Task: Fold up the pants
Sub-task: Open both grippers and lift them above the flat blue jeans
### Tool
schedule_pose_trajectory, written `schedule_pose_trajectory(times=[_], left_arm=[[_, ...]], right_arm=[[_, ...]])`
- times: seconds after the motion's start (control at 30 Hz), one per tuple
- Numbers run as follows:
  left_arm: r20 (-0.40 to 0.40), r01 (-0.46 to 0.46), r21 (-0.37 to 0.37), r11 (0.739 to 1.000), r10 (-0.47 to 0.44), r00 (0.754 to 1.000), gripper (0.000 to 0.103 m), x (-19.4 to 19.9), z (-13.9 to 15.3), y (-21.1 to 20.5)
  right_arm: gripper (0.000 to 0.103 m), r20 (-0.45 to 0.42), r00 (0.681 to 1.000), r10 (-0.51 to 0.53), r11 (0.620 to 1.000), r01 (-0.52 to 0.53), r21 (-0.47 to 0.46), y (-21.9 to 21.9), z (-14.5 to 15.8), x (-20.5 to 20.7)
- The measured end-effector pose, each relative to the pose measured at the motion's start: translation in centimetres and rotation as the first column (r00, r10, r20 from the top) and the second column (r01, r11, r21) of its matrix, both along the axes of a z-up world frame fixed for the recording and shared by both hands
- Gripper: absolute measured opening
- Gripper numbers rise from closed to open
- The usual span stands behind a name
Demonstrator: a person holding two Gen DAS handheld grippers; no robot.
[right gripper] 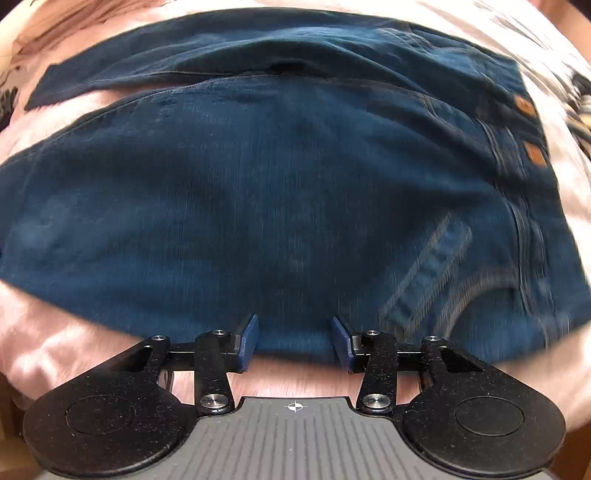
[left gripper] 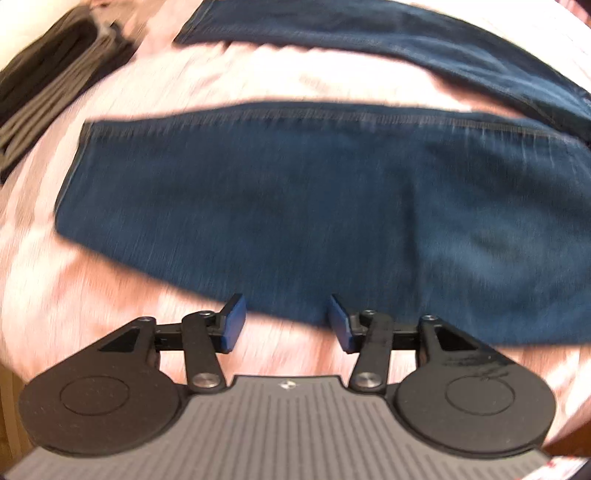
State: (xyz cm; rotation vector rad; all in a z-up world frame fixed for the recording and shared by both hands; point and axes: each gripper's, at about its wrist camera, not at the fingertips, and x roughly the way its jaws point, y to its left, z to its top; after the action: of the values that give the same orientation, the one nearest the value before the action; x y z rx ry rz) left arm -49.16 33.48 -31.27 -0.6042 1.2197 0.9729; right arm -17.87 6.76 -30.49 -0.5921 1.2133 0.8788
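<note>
Dark blue jeans (left gripper: pixel 295 206) lie flat on a pink bed cover (left gripper: pixel 258 74), the two legs spread apart with a strip of cover between them. In the left wrist view the near leg's hem is at the left and the far leg (left gripper: pixel 369 33) runs along the top. My left gripper (left gripper: pixel 286 319) stands open at the near edge of that leg, nothing between its blue pads. In the right wrist view the jeans (right gripper: pixel 258 203) show the waistband with brown tabs (right gripper: pixel 533 151) and a front pocket at right. My right gripper (right gripper: pixel 294 341) is open at the near edge of the thigh.
A stack of folded dark and grey garments (left gripper: pixel 44 85) lies at the far left of the bed. The pink cover (right gripper: pixel 66 339) surrounds the jeans on all sides. Both views are motion-blurred.
</note>
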Motion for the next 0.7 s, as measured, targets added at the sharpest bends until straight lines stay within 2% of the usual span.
schedule_pose_trajectory(times=[0.07, 0.13, 0.17, 0.23, 0.4, 0.53, 0.7], left_arm=[[-0.042, -0.039, -0.056, 0.998, 0.037, 0.998, 0.051, -0.9, -0.2, -0.5], [-0.042, -0.061, -0.070, 0.996, 0.058, 0.997, 0.049, -1.3, 0.7, -0.8], [-0.025, -0.065, -0.084, 0.994, 0.063, 0.998, 0.049, -1.2, 1.7, -0.9], [0.025, -0.052, -0.079, 0.996, 0.054, 0.998, 0.049, -0.6, 3.8, -1.3], [0.136, 0.046, 0.018, 0.999, -0.048, 0.989, 0.055, 3.0, 10.3, -2.4], [0.161, 0.125, 0.094, 0.988, -0.140, 0.977, 0.062, 6.8, 15.6, -3.8], [0.168, 0.168, 0.167, 0.972, -0.196, 0.966, 0.071, 9.2, 20.8, -7.0]], right_arm=[[0.045, -0.031, 0.999, -0.025, 0.998, 0.023, -0.053, -0.7, 0.8, -0.1], [0.045, -0.058, 0.997, -0.046, 0.989, 0.037, -0.140, -0.9, 1.4, 0.3], [0.045, -0.055, 0.997, -0.059, 0.990, 0.052, -0.133, -1.3, 2.3, 0.4], [0.045, -0.035, 0.995, -0.088, 0.993, 0.085, -0.086, -1.9, 4.4, 0.7], [0.045, -0.014, 0.990, -0.139, 0.990, 0.139, 0.036, -2.0, 10.0, 1.5], [0.046, -0.019, 0.989, -0.144, 0.983, 0.145, 0.112, -1.3, 14.1, 2.4], [0.047, 0.052, 0.996, -0.079, 0.983, 0.069, 0.171, -1.8, 19.3, 1.8]])
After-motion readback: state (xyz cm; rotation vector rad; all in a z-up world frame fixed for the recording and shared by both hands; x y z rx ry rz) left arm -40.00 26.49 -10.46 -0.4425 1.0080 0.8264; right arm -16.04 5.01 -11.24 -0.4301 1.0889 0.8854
